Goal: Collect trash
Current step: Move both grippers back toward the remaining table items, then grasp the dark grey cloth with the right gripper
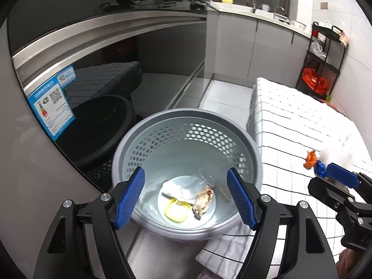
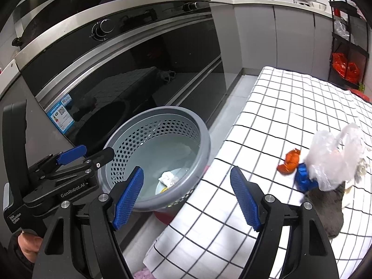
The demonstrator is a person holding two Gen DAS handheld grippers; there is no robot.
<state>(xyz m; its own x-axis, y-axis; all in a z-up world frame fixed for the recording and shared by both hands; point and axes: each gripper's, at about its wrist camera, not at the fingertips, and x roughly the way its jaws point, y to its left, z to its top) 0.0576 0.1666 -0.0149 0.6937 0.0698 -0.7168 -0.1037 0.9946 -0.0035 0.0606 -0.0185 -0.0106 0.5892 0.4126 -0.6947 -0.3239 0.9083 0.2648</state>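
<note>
While scraps already lie at the bottom of the grey perforated bin (image 1: pixel 186 153), the left gripper (image 1: pixel 186 197) hangs directly above its mouth, its blue pads set wide apart and holding nothing. Inside the bin sit a crumpled white paper (image 1: pixel 177 189), a clear plastic cup (image 1: pixel 201 180), a yellow lid (image 1: pixel 175 212) and a printed wrapper (image 1: pixel 203 201).

The trash not yet collected lies to the right, on the white checked cloth (image 2: pixel 267 121) that covers the table beside the bin: an orange wrapper (image 2: pixel 289 161), a blue wrapper (image 2: pixel 303 177) touching it, and a thin clear plastic bag (image 2: pixel 334 160) resting against both. The right gripper (image 2: pixel 187 195) is the nearer of the two; it hovers over the table's edge between bin and pile, its jaws likewise wide open and empty, the pile ahead and to its right. The orange wrapper's long axis runs slantwise across the cloth's grid. By this view, the next pick looks to fall to the right hand.
</note>
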